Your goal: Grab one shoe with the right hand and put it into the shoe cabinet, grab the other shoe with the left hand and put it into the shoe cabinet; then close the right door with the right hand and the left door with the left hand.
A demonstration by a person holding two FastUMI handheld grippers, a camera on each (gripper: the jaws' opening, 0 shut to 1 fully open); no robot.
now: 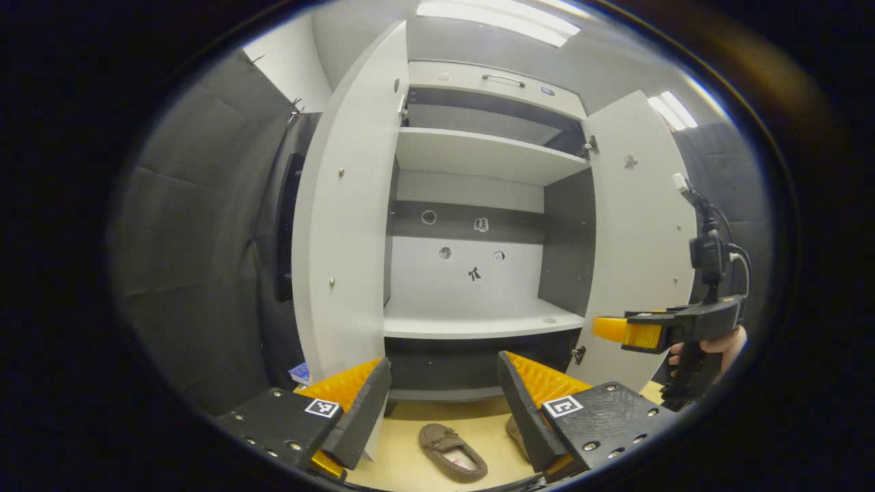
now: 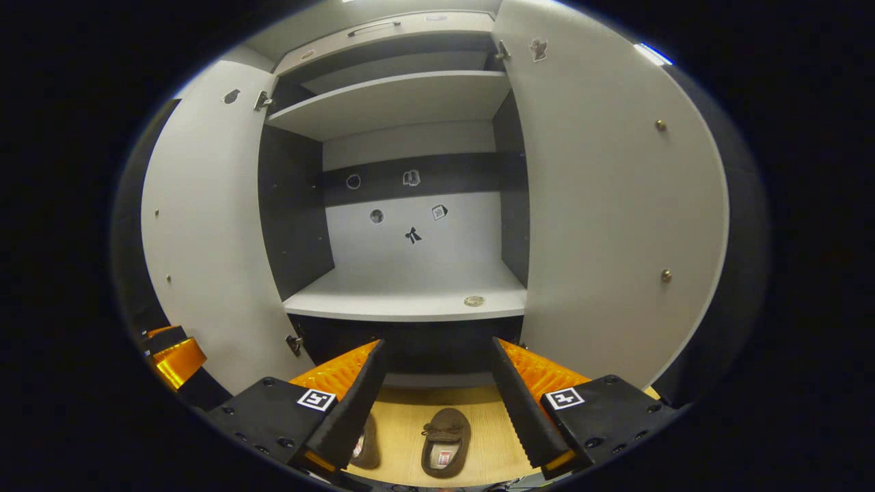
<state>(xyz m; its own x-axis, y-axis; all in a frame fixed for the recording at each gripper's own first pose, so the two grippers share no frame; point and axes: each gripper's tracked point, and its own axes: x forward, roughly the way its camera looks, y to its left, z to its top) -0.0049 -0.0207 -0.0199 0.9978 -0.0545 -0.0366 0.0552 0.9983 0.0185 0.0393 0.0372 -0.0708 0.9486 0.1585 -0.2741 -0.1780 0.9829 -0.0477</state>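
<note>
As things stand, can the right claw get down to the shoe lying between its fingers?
Probably yes: the right claw is open, the brown shoe lies on bare floor just below, and nothing sits between them.

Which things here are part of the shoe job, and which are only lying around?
Job: two shoes on the floor, shoe cabinet, left door, right door, left gripper, right gripper.
Lying about: blue item beside the left door.
</note>
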